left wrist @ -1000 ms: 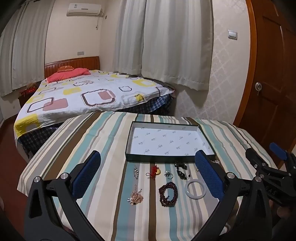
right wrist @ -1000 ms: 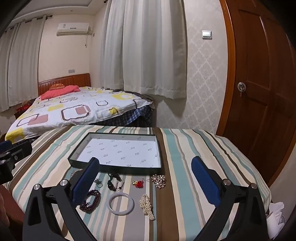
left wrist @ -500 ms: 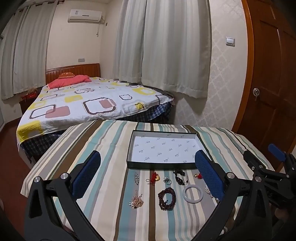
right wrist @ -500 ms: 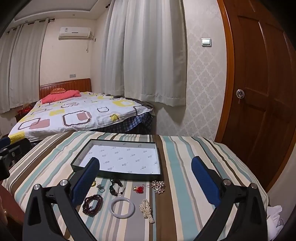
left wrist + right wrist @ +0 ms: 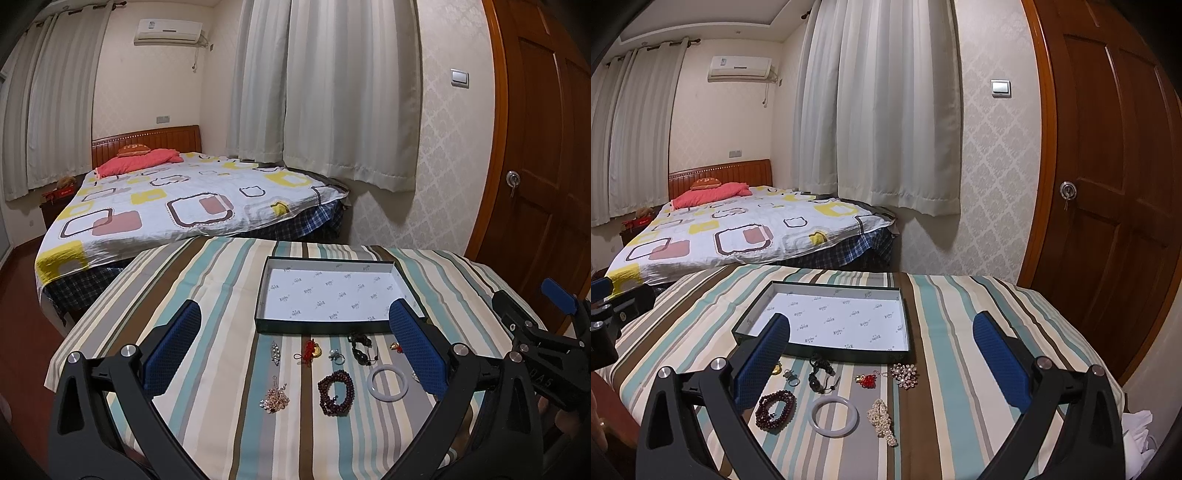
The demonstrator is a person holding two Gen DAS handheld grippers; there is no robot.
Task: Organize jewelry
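A shallow dark tray (image 5: 319,326) (image 5: 827,353) with a white printed lining lies on the striped table. In front of it several jewelry pieces are spread out: a white bangle (image 5: 388,382) (image 5: 834,416), a dark red bead bracelet (image 5: 336,392) (image 5: 775,409), a black pendant (image 5: 360,349) (image 5: 817,376), a red charm (image 5: 312,350) (image 5: 866,380), a pearl strand (image 5: 883,421), a flower brooch (image 5: 904,374) and a rose-gold chain (image 5: 274,398). My left gripper (image 5: 295,350) and my right gripper (image 5: 882,358) both hang open above the table, holding nothing.
The table wears a striped cloth (image 5: 207,295). A bed (image 5: 177,206) stands behind it, curtains (image 5: 325,92) hang on the far wall, and a wooden door (image 5: 1115,184) is at the right. The right gripper's frame (image 5: 546,343) shows at the left view's right edge.
Both grippers have risen and drawn back, so the tray and jewelry sit lower and look smaller. Nothing on the table has moved.
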